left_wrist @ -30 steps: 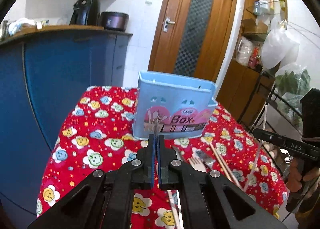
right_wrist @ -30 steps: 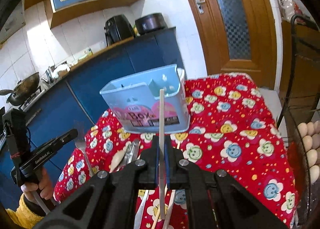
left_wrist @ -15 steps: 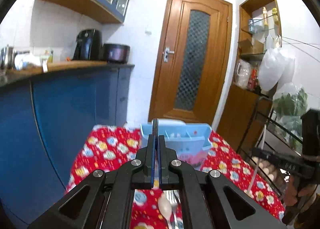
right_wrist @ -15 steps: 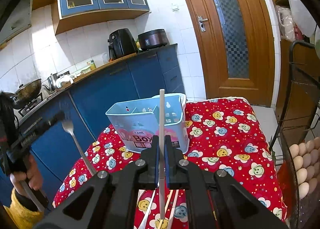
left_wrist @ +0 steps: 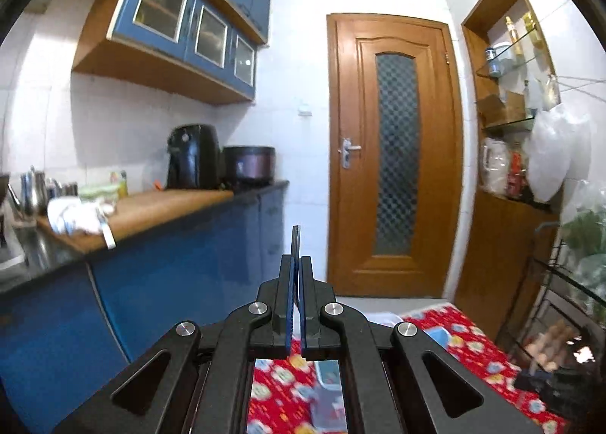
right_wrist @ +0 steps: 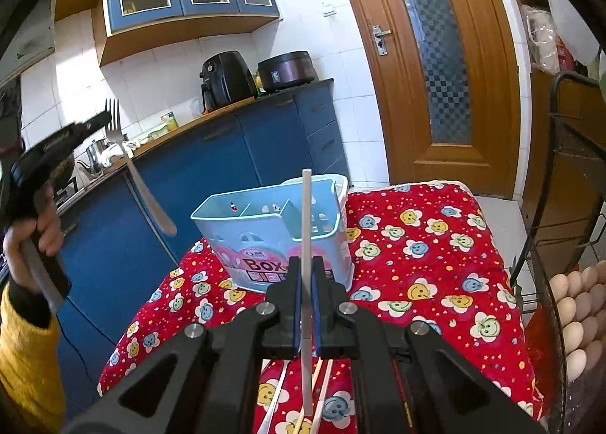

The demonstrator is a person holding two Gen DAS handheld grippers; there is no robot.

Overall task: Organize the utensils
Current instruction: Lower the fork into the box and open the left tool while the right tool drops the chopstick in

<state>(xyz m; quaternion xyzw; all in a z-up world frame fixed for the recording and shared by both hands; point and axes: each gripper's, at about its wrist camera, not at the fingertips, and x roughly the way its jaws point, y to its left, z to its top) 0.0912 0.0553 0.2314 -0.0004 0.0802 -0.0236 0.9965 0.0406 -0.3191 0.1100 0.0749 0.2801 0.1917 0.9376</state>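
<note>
My left gripper (left_wrist: 297, 263) is shut on a metal fork (left_wrist: 294, 240), seen edge-on between its jaws. In the right wrist view that fork (right_wrist: 130, 165) hangs high at the left, tines up, handle slanting down toward the light blue utensil box (right_wrist: 265, 233). The left gripper (right_wrist: 104, 117) is held by a hand in a yellow sleeve. My right gripper (right_wrist: 306, 263) is shut on a white chopstick (right_wrist: 306, 214) that stands upright in front of the box. The box stands on the red flowered tablecloth (right_wrist: 416, 244); its compartments look nearly empty.
More chopsticks (right_wrist: 325, 377) lie on the cloth under the right gripper. A wire rack with a basket of eggs (right_wrist: 575, 305) stands right of the table. A blue kitchen counter (right_wrist: 227, 153) runs along the left, a wooden door (left_wrist: 394, 153) behind.
The left gripper has risen with the fork; its view has swung from the table and box up to the door and cupboards. The right gripper still holds its chopstick in about the same place.
</note>
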